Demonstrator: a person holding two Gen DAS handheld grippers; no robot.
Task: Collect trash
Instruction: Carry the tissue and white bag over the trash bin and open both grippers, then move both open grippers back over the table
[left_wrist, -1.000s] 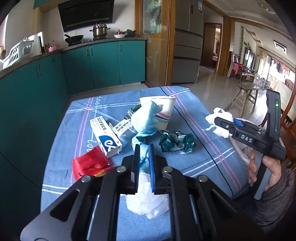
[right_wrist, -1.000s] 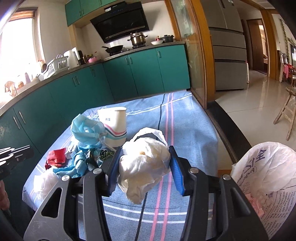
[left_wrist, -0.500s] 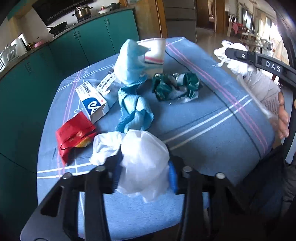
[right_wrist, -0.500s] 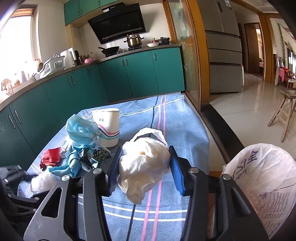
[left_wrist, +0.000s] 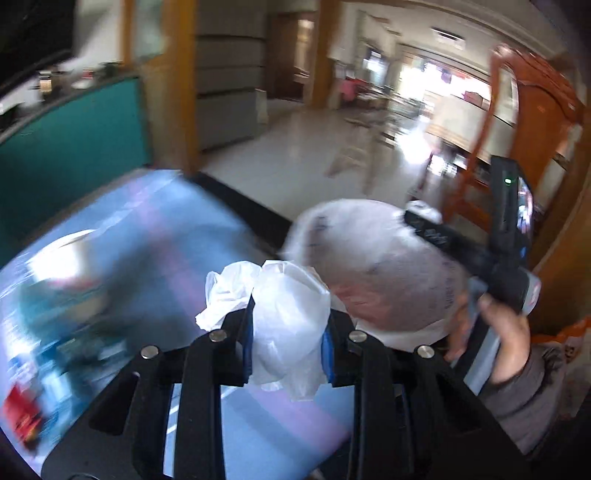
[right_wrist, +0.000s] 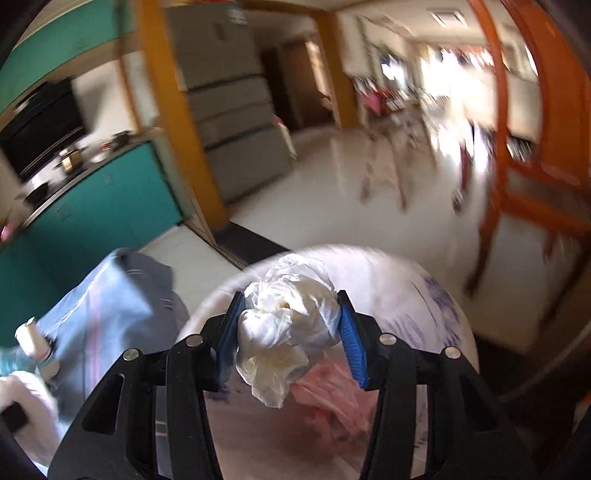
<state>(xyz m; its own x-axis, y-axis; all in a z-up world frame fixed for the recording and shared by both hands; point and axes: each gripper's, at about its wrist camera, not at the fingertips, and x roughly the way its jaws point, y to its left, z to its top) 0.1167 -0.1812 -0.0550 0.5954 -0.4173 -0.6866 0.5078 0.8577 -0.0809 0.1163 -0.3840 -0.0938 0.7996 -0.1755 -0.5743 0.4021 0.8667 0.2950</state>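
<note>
My left gripper (left_wrist: 287, 334) is closing on a crumpled white plastic bag (left_wrist: 290, 295), which fills the gap between its blue pads above the blue tablecloth (left_wrist: 155, 229). My right gripper (right_wrist: 290, 317) carries a wad of creamy white plastic (right_wrist: 295, 314); its pads still touch the wad as the jaws begin opening. That wad hangs over the mouth of the white-lined trash bin (right_wrist: 428, 306), where pink trash (right_wrist: 332, 384) lies. From the left wrist the bin (left_wrist: 373, 258) sits just past the table edge, with the right gripper (left_wrist: 424, 225) above it.
Blurred litter and a paper cup (right_wrist: 35, 343) stay on the cloth at the left. A person's hand (left_wrist: 498, 332) holds the right gripper's handle. An orange wooden chair (right_wrist: 517, 192) stands behind the bin on the shiny floor. Teal cabinets (right_wrist: 110, 192) line the left.
Both grippers swung right, from over the table toward the bin. The left one took hold of the white bag and lifted it. The right one's wad now hangs over the bin's mouth.
</note>
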